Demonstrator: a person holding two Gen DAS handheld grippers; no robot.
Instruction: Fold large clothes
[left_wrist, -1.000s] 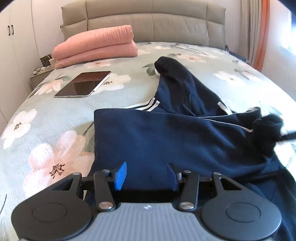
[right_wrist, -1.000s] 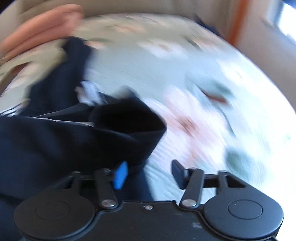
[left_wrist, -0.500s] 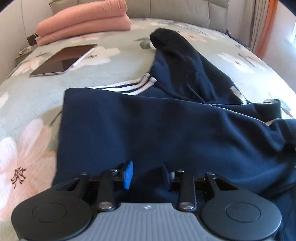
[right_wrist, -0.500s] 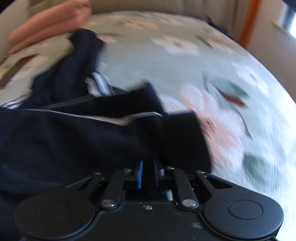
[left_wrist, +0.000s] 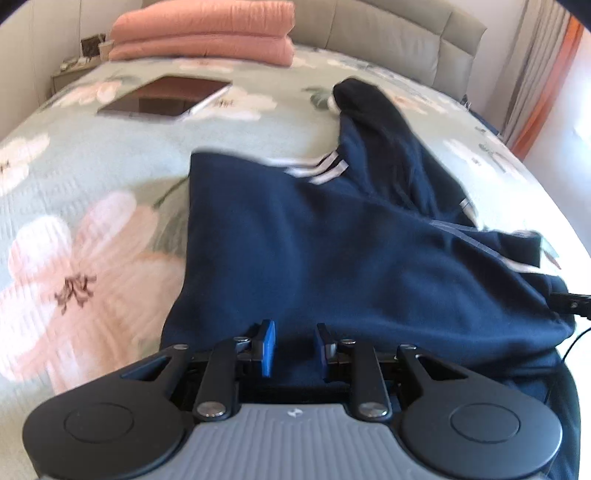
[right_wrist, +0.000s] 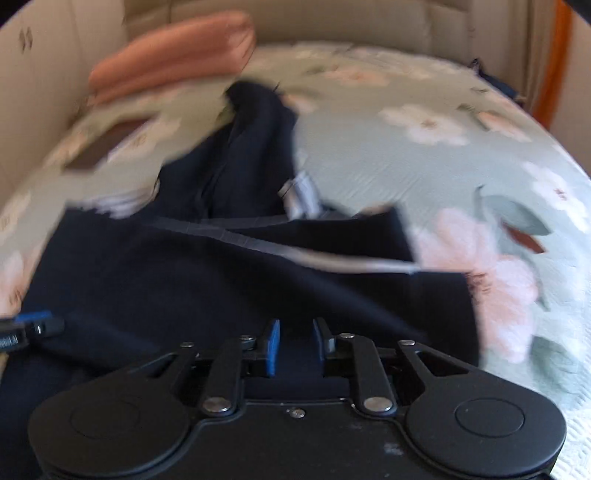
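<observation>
Your left gripper (left_wrist: 293, 347) has its jaws drawn in to a narrow gap, having just been closing, and navy fabric fills that gap; the blue pads (left_wrist: 269, 349) look pressed on the near hem of the navy sweatshirt (left_wrist: 332, 251). Your right gripper (right_wrist: 294, 345) shows much the same: jaws narrow, dark cloth bunched between them. They have just eased apart a little, and with the blur in that view you can't be sure the pads bite rather than merely straddle the cloth, though it looks gripped.

The sweatshirt lies spread on the bed, its folded body squared in front of your left gripper. White stripes (left_wrist: 325, 168) show at the far edge of that fold, and a sleeve (left_wrist: 373, 110) runs away toward the headboard (left_wrist: 388, 40). From the right wrist, a cuffed edge of the garment (right_wrist: 369, 236) lies across the floral bedspread (right_wrist: 443, 155), with a pale strip along it.

Farther out, a tablet (left_wrist: 166, 98) rests flat on the bedspread, well apart from the sweatshirt. A folded pink blanket (left_wrist: 203, 29) sits by the headboard. An orange curtain (left_wrist: 543, 92) hangs at the right.
</observation>
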